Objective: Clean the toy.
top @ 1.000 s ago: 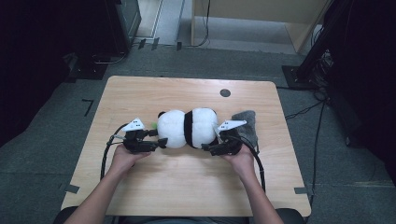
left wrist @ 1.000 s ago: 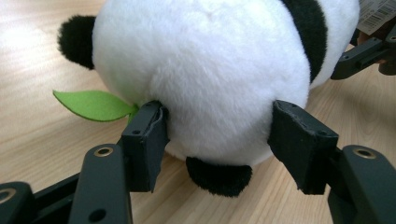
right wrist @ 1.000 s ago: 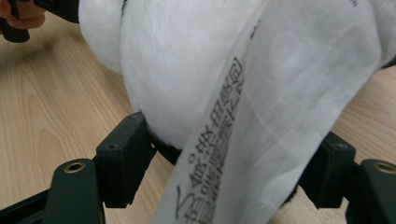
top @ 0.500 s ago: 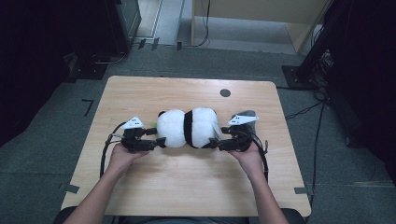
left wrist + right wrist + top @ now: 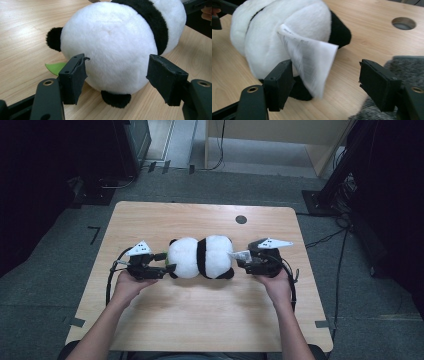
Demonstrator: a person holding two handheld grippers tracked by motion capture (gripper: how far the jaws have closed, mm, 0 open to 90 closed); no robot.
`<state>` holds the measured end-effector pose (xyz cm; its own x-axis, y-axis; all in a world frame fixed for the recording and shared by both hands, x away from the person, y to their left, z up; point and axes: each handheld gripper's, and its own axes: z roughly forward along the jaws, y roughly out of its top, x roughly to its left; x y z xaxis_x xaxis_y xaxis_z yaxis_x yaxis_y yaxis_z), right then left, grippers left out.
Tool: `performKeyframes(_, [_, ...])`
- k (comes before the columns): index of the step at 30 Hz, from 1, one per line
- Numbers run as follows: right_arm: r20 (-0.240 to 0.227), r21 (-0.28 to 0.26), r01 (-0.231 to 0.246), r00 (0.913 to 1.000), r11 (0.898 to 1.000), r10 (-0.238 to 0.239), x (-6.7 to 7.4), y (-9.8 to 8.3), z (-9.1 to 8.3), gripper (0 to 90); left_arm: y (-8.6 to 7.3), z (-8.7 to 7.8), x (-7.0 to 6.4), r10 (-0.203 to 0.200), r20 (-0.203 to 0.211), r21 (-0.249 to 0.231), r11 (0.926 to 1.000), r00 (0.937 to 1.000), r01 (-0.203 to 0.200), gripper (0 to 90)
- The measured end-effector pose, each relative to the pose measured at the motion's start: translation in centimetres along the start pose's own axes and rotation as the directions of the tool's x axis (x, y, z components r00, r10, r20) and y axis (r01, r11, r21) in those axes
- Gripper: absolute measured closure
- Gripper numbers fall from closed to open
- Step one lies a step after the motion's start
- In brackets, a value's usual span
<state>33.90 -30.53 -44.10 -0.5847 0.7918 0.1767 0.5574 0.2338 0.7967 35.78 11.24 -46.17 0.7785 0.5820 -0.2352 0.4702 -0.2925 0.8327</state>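
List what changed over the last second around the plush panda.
The right gripper drew back to the right, off the plush panda; its open jaws flank the white tag. The left gripper has just been opening, jaws loosely astride the panda. Panda and table stayed put.

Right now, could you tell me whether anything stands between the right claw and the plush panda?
Only the panda's own white tag does: it sticks out from the plush panda and hangs between the open jaws of the right claw. Nothing else visible lies between them. A grey furry thing sits beside the right jaw, off the path.
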Motion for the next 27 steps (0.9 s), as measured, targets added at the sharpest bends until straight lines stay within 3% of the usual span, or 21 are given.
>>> performKeyframes(5, [0.048, 0.002, -0.009, 0.9988, 1.0, 0.009, -1.1, -0.2, -0.5, 28.4, 0.5, 0.4, -0.1, 0.022, -0.004, 0.019, 0.9996, 0.9997, -0.022, 31.3])
performKeyframes(14, [0.136, -0.025, -0.05, 0.9893, 0.998, 0.053, -3.8, -0.9, -2.3, 30.6, 1.0, 0.8, 0.3, 0.018, 0.009, -0.001, 0.9998, 0.9998, -0.018, 30.7])
performKeyframes(17, [0.141, -0.043, -0.075, 0.9867, 0.996, 0.08, -4.5, -1.1, -2.9, 31.1, 1.0, 1.1, 0.6, -0.005, 0.014, -0.009, 0.9999, 0.9999, 0.005, 30.8])
performKeyframes(27, [0.203, -0.024, -0.106, 0.9731, 0.994, 0.109, -6.3, -2.2, -2.0, 33.4, 0.9, 1.3, 0.5, 0.006, 0.002, -0.002, 1.0, 1.0, -0.006, 30.2])
